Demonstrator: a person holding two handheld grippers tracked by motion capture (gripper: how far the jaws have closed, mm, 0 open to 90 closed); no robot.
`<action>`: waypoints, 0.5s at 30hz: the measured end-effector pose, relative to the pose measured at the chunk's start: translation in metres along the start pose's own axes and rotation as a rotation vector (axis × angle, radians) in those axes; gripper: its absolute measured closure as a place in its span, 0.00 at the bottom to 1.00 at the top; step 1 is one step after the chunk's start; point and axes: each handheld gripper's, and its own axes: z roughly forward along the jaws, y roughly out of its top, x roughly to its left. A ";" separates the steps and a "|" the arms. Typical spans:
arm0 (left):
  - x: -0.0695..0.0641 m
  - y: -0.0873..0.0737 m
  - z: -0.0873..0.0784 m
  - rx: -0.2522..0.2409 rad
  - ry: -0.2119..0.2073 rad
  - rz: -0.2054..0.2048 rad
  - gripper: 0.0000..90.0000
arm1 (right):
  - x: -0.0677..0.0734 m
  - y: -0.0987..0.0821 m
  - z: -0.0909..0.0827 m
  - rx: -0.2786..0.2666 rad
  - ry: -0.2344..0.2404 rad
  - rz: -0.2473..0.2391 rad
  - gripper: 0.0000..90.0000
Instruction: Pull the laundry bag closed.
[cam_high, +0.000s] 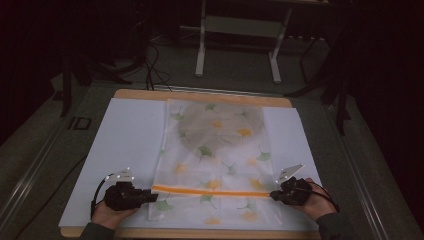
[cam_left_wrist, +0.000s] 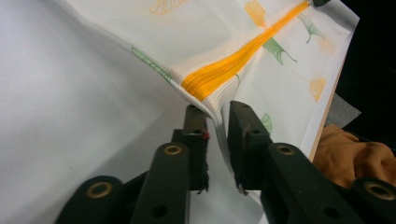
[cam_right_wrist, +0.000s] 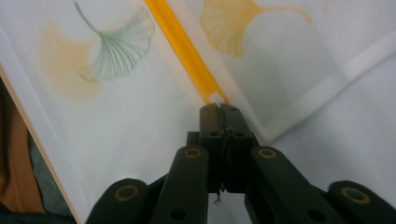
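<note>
Fingers (cam_left_wrist: 195, 135) of the left gripper (cam_left_wrist: 217, 140) stand partly apart, with the bag's raised left edge running down through the gap; pads are not pressing on it, so nothing is clamped there. Fingers (cam_right_wrist: 212, 135) of the right gripper (cam_right_wrist: 219, 140) are pressed together, pinching the right end of the orange zipper (cam_right_wrist: 184, 49) right where the strip stops.

Mesh bag (cam_high: 215, 160), white and see-through with green and orange ginkgo leaf prints, lies flat down the middle of a white sheet (cam_high: 125, 150) that covers most of a wooden table (cam_high: 140, 95). Bag reaches from near the table's far edge almost to its near edge. Zipper (cam_high: 210, 191) crosses the bag side to side, close to the near edge. A darker round shape shows through the mesh in the far half of the bag; cannot tell what it is.

Left gripper (cam_high: 150, 194) sits at the bag's left edge by the zipper's left end, left hand (cam_high: 107, 215) behind it near the near-left corner. Right gripper (cam_high: 272, 194) is at the zipper's right end, right hand (cam_high: 315, 202) behind it toward the near-right corner. Both grippers lie low, pointing inward at each other along the zipper line.

Orange cloth (cam_left_wrist: 355, 154) shows past the table edge in the left gripper view.
</note>
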 end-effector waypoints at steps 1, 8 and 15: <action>0.000 0.000 -0.001 -0.004 0.003 0.000 0.83 | 0.000 0.000 0.000 0.000 0.000 0.000 0.95; 0.001 -0.001 -0.010 -0.058 0.053 0.006 0.72 | -0.005 0.001 -0.006 -0.154 0.004 0.066 0.84; 0.002 -0.002 -0.018 -0.113 0.106 0.007 0.68 | -0.011 0.000 -0.008 -0.248 -0.028 0.147 0.78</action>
